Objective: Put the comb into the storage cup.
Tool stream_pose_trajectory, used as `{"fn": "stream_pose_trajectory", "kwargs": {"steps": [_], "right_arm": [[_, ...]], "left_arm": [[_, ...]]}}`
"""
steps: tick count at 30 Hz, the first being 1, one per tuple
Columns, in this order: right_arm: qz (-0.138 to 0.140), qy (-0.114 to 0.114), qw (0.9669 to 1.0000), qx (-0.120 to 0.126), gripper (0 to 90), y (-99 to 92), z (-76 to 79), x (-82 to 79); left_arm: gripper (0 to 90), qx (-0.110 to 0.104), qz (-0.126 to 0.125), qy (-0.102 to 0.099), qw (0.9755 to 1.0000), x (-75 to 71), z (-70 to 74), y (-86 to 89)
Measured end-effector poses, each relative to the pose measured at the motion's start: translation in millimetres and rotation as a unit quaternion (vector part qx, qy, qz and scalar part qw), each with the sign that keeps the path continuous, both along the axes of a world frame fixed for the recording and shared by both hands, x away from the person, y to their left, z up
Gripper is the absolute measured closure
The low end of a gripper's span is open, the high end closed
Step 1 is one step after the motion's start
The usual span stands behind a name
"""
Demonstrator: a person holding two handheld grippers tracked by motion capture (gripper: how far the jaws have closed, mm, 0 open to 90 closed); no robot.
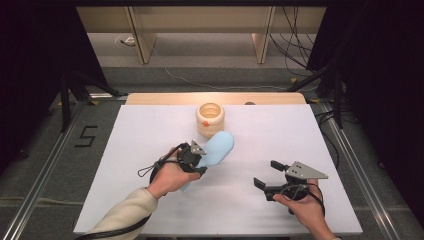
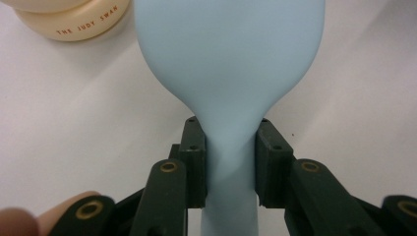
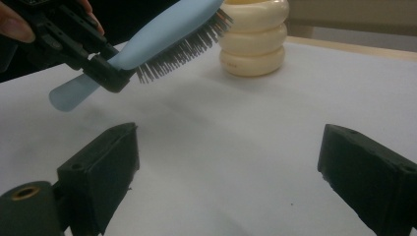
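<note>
A light blue hairbrush [image 1: 219,149] is held above the white table, bristles down, its head pointing toward a cream ribbed holder [image 1: 210,119]. My left gripper [image 1: 197,162] is shut on the brush's neck; in the left gripper view the blue brush [image 2: 231,73] rises between the jaws and the holder [image 2: 74,19] sits at the upper left. The right gripper view shows the brush [image 3: 167,37] with dark bristles, lifted off the table, and the holder [image 3: 253,42] behind it. My right gripper [image 1: 270,175] stands open over the table at the right, with nothing between its jaws.
The white board [image 1: 150,125] covers a wooden table top. The holder stands near its far middle edge. Bare white surface [image 3: 236,142] lies between the two grippers. Dark curtains, stands and cables surround the table.
</note>
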State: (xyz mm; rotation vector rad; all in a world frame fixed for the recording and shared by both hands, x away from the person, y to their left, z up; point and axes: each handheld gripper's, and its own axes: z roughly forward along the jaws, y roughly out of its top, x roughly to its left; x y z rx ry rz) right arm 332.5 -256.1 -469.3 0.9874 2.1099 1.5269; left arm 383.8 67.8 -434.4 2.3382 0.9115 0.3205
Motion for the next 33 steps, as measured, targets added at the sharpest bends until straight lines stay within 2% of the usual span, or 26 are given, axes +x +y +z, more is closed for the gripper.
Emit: {"fn": "stream_pose_trajectory", "kwargs": {"steps": [8, 18, 33], "right_arm": [[-0.002, 0.002, 0.9998, 0.019, 8.5, 8.4, 3.3, 8.9], [0.012, 0.004, 0.9998, 0.018, 7.3, 31.3, 3.9, 21.2], [0.013, 0.001, 0.9994, 0.032, 5.5, 46.3, 11.3, 35.6]], "left_arm": [[69.6, -0.005, -0.005, -0.004, 1.0, -2.2, 3.0, -2.1], [69.6, -0.015, -0.006, -0.009, 0.9998, -4.5, 5.5, -3.6], [69.6, -0.022, -0.009, -0.016, 0.9996, -7.0, 9.8, -6.0]]}}
